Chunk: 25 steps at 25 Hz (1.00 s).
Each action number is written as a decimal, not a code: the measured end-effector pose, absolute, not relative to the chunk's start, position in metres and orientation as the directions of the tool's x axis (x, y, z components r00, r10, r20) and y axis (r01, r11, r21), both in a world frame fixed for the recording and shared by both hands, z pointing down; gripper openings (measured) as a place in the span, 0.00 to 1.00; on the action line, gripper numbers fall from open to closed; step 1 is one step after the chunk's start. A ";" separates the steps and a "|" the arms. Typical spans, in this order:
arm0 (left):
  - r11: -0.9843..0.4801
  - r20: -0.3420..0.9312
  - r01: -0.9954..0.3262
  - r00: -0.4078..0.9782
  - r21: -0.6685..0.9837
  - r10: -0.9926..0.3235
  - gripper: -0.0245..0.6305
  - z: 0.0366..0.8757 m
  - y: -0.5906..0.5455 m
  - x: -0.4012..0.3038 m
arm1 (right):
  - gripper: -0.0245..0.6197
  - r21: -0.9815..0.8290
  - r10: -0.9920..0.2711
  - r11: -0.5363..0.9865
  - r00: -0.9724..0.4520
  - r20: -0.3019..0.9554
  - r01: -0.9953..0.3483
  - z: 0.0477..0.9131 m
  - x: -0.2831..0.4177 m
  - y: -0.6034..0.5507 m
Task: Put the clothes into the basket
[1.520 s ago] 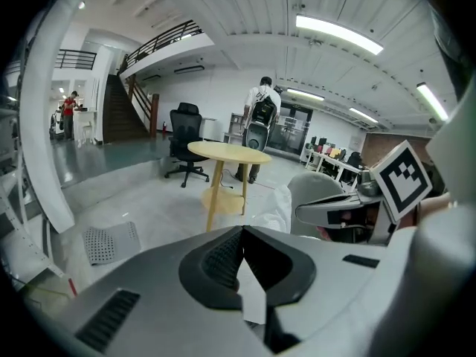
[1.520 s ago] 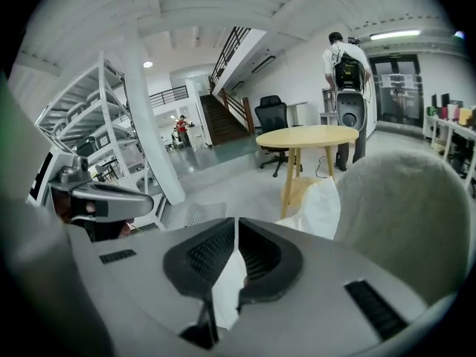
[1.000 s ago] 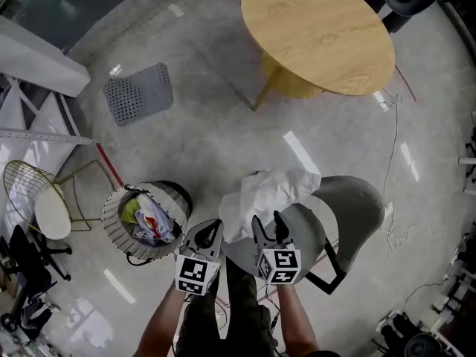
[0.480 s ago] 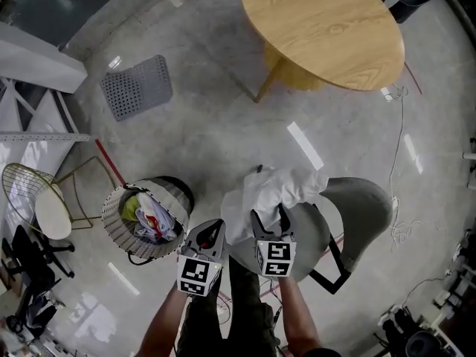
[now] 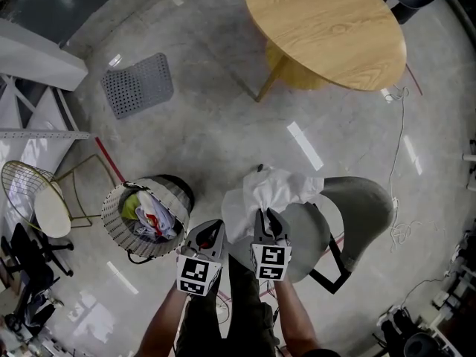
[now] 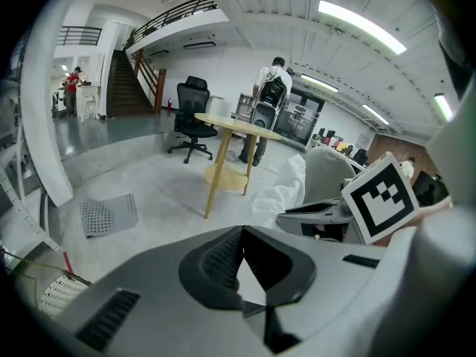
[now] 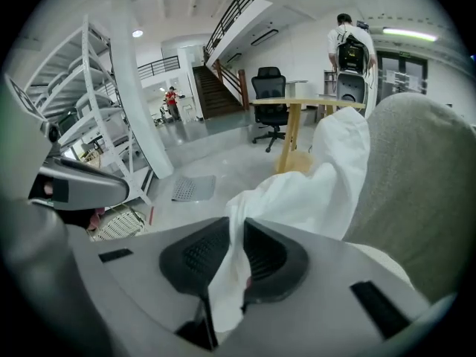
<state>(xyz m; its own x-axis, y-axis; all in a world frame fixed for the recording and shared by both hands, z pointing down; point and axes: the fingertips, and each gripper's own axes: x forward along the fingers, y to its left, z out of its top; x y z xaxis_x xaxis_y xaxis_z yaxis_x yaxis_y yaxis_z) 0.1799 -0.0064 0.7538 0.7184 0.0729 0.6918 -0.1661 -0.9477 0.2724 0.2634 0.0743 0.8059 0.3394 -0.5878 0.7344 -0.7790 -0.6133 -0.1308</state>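
Observation:
A white garment [image 5: 271, 190] lies bunched over the seat of a grey chair [image 5: 357, 207]. My right gripper [image 5: 266, 217] sits at its near edge. Its jaws have just been closing, and in the right gripper view a fold of the white garment [image 7: 297, 192] is pinched between the pads of the right gripper [image 7: 229, 262]. My left gripper [image 5: 212, 229] hangs between the chair and the basket [image 5: 111, 208], shut on nothing; its pads meet at the tips in the left gripper view [image 6: 241, 233]. The round slatted basket holds several coloured clothes [image 5: 149, 218].
A round wooden table [image 5: 323, 28] stands beyond the chair. A grey perforated mat [image 5: 137, 88] lies on the concrete floor at far left. A wire chair [image 5: 37, 199] and white shelving [image 5: 30, 58] stand left of the basket. A cable [image 5: 398, 147] trails at right.
The right gripper's jaws stood spread around the garment's edge in the earlier frames; now they are closed on the cloth. The left gripper has stayed in place.

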 end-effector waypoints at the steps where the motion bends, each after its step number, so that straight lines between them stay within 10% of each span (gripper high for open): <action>1: -0.947 0.691 -0.166 0.719 0.273 0.074 0.05 0.753 -0.006 0.179 | 0.14 -0.134 -0.588 -0.612 0.336 0.736 -0.779 0.805 0.263 0.075; 25: -0.967 0.576 -0.153 0.817 0.204 -0.007 0.05 0.652 -0.036 0.158 | 0.09 -0.166 -0.691 -0.649 0.484 0.536 -0.743 0.657 0.285 0.079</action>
<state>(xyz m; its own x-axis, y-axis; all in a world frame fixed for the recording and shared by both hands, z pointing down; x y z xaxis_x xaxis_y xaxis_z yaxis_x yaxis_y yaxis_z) 0.1576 -0.0358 0.6519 0.8172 -0.0074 0.5763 -0.1529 -0.9669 0.2045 0.2848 0.0794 0.6569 0.4840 -0.6915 0.5363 -0.7426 -0.6487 -0.1662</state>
